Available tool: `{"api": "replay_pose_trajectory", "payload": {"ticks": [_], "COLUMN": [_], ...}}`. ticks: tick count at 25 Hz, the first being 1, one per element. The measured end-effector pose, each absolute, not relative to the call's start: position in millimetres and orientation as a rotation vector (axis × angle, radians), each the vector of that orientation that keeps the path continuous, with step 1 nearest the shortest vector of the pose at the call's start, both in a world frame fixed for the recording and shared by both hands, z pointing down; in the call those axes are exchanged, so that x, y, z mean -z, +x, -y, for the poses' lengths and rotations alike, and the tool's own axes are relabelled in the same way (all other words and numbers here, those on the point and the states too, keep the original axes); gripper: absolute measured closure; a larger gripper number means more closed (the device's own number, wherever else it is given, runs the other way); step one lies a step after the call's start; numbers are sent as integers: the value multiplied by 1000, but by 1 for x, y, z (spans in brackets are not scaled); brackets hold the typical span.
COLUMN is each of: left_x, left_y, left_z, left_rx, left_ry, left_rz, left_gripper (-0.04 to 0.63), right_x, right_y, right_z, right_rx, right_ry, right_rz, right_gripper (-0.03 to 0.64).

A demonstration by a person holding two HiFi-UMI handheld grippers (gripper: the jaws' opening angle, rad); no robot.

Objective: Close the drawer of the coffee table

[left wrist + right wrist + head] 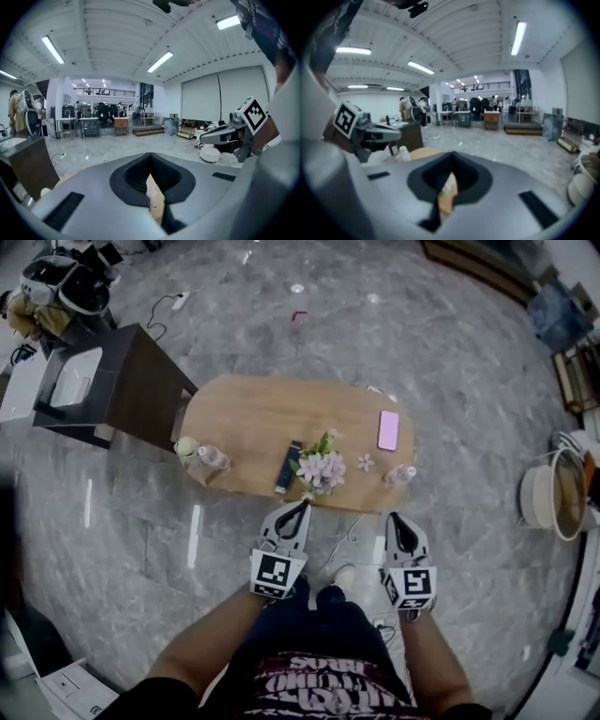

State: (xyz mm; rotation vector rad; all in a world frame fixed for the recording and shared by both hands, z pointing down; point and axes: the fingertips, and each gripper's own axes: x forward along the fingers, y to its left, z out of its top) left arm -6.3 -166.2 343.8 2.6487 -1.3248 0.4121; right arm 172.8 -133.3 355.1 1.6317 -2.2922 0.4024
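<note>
The coffee table (253,418) is an oval of light wood seen from above in the head view; no drawer sticks out from its near edge. My left gripper (302,505) and right gripper (394,517) are held side by side above the floor, just short of that near edge. They point towards the table. Both are shut with nothing between the jaws. In the left gripper view the left gripper (151,159) has its jaws together, and a sliver of tabletop shows below them. The right gripper (451,157) looks the same in its own view.
On the table lie a pink phone (388,429), a bunch of pale flowers (321,468), a dark remote (288,466) and two small bottles (213,458). A dark side cabinet (112,381) stands at the table's left end. A round white basin (548,493) sits on the floor at right.
</note>
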Motion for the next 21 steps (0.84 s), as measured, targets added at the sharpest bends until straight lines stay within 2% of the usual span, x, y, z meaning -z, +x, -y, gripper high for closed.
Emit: {"api": "replay_pose_trajectory", "payload": {"ticks": [8,21], "left_x": [-275,-188], "left_y": [-4,-6], "left_z": [177,227], "left_rx": [-345,-187], "left_ry": [2708,2878], "left_rz": [1362,1405], "left_gripper": [572,572], "right_x": [-294,-231], "right_y": [138,136], "right_z": [141,180], "right_rx": [-330,-179], "right_ry": [1645,1726], "right_rz": [2391,2429], "right_gripper": [583,583]}}
